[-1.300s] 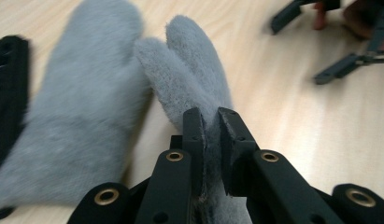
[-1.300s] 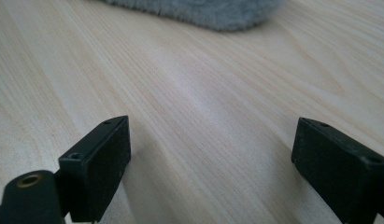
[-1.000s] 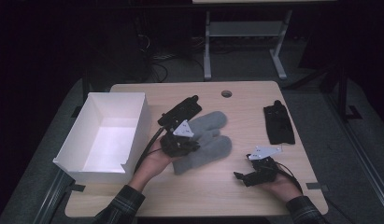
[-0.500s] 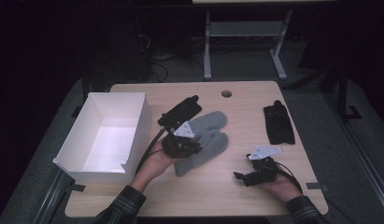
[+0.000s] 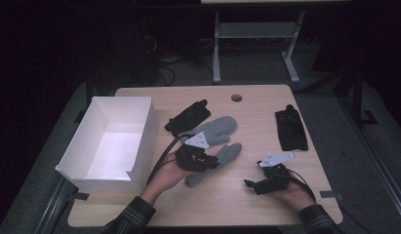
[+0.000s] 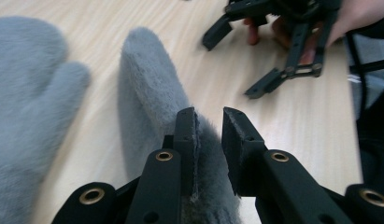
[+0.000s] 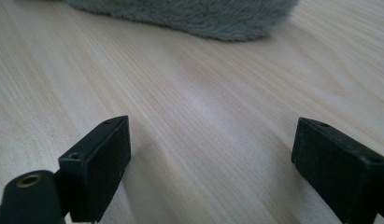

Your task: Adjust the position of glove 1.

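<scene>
- Near the middle of the wooden table [image 5: 247, 204], in the high view, lies the nearer grey mitten [image 5: 222, 158], a fuzzy mitten stretched slantwise with its tip towards the far right.
- Over its near end sits the left gripper [image 5: 215, 163], held in the person's left hand [image 5: 166, 173]; the grey three-cornered plate [image 5: 198, 140] rides on top of it.
- From the left gripper view, the left gripper [image 6: 209, 122] has its two black jaws standing a narrow gap apart, having just been opening. The mitten's [image 6: 152, 84] fur lies between and under them, brushing the left jaw, while the right jaw stands clear of it with bare table showing in the gap, so the pads do not pinch the fabric.
- Just beside it, on the far side, lies the second grey mitten [image 5: 215, 129], broader, with its thumb towards the first; the two touch or nearly touch.
- Beyond that one lies a black glove [image 5: 188, 117], slantwise, close to the white box [image 5: 139, 146].
- That white box stands open-topped at the table's left edge.
- Towards the near right, the right gripper [image 5: 251, 185] rests low over the table in the person's right hand [image 5: 295, 192], well apart from the mitten.
- Seen from the right gripper view, the right gripper [image 7: 210, 149] has its jaws spread wide, with bare wood between them and a grey fuzzy mitten edge [image 7: 199, 16] farther off.
- At the far right of the table lies another black glove [image 5: 290, 129], alone.
</scene>
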{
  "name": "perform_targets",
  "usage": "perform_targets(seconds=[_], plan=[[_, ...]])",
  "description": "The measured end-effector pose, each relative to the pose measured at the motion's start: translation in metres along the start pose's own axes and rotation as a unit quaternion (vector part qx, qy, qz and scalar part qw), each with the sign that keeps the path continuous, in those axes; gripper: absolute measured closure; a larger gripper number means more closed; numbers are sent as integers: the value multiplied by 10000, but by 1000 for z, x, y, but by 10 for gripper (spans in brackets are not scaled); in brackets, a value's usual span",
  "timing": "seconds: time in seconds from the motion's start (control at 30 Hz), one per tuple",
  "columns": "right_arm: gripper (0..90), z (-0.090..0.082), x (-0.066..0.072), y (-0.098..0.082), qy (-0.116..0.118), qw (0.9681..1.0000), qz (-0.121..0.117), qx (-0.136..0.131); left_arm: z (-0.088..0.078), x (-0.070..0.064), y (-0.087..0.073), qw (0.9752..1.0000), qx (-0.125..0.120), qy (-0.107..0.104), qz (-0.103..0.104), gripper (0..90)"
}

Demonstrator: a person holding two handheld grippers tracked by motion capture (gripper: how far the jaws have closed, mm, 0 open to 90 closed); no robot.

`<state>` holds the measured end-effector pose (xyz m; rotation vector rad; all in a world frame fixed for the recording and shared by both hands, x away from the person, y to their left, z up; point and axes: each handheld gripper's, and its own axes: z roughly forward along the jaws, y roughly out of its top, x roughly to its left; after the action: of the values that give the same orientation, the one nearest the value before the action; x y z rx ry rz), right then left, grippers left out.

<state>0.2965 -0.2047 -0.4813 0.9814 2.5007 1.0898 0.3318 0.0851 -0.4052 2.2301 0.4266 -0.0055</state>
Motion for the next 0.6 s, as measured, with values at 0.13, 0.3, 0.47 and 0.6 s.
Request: perform_targets(seconds=[0.13, 0.3, 0.47, 0.6], plan=[[117, 0, 0, 0, -1, 10000, -3, -1, 9, -6, -2, 9999, 100, -134, 44, 751], [117, 0, 0, 0, 3, 10000, -5, 0, 23, -9, -8, 9991, 390, -136, 77, 752], [117, 0, 0, 0, 1, 10000, -8, -2, 21, -16, -10, 9992, 326, -194, -78, 764], [117, 0, 0, 0, 1, 10000, -8, -1, 22, -30, -23, 9986, 453, -221, -153, 772]])
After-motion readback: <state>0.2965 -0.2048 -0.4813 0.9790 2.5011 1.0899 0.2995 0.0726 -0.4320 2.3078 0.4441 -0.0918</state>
